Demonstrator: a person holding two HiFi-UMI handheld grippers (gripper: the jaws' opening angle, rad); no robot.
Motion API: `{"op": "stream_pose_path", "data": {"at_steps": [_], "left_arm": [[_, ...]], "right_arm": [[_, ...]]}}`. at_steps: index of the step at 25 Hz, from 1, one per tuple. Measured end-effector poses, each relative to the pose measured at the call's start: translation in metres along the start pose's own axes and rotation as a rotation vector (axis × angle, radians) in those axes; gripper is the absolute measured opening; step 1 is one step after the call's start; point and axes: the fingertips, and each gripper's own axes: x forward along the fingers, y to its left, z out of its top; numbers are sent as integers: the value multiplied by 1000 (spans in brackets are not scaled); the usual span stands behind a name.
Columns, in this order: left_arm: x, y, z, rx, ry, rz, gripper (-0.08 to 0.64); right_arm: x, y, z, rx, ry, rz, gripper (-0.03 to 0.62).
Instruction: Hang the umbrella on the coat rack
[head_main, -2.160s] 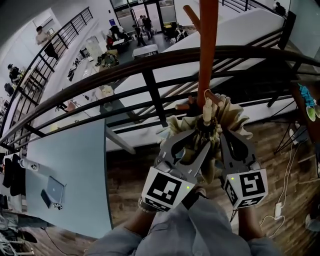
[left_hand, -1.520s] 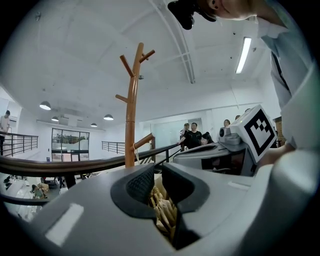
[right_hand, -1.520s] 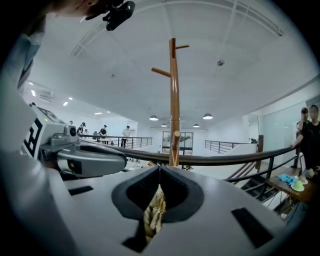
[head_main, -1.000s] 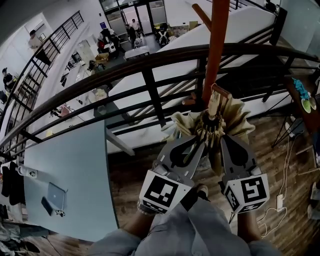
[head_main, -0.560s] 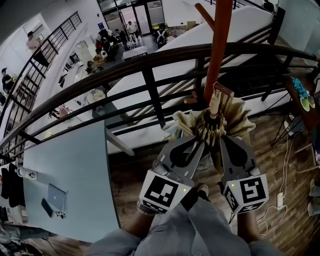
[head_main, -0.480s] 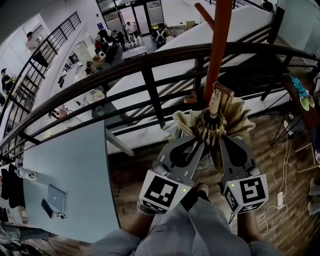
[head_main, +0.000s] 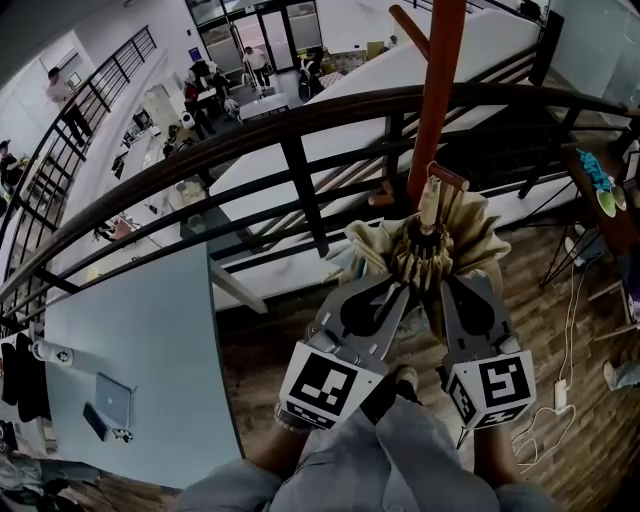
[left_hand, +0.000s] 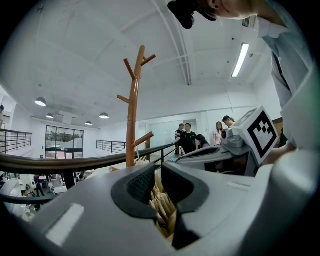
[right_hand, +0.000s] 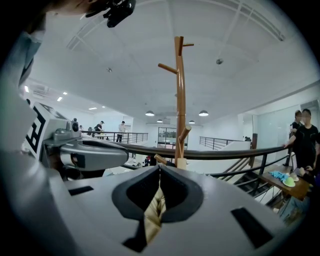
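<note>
A folded beige umbrella (head_main: 432, 245) stands upright between my two grippers, its pale handle (head_main: 429, 203) pointing up beside the orange-brown coat rack pole (head_main: 437, 95). My left gripper (head_main: 393, 287) is shut on the umbrella's folds from the left, and they show bunched between its pads (left_hand: 159, 199). My right gripper (head_main: 458, 285) is shut on the fabric (right_hand: 155, 207) from the right. A short low peg (head_main: 381, 200) sticks out of the pole just left of the handle. In the gripper views the coat rack (left_hand: 132, 112) (right_hand: 180, 100) rises straight ahead with its upper pegs.
A dark curved railing (head_main: 300, 112) runs across just beyond the rack, with a drop to a lower floor behind. A pale blue table (head_main: 140, 320) with a laptop (head_main: 106, 400) lies at lower left. Several people (left_hand: 189, 137) stand at the back right.
Both grippers and the umbrella keep nearly the same place beside the pole. Only the head view has shifted a little.
</note>
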Motion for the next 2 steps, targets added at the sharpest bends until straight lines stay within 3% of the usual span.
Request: {"op": "stream_pose_path", "data": {"at_steps": [2], "left_arm": [[-1, -1, 1, 1, 1, -1, 46]], "right_arm": [[-1, 0, 0, -1, 1, -2, 3]]}}
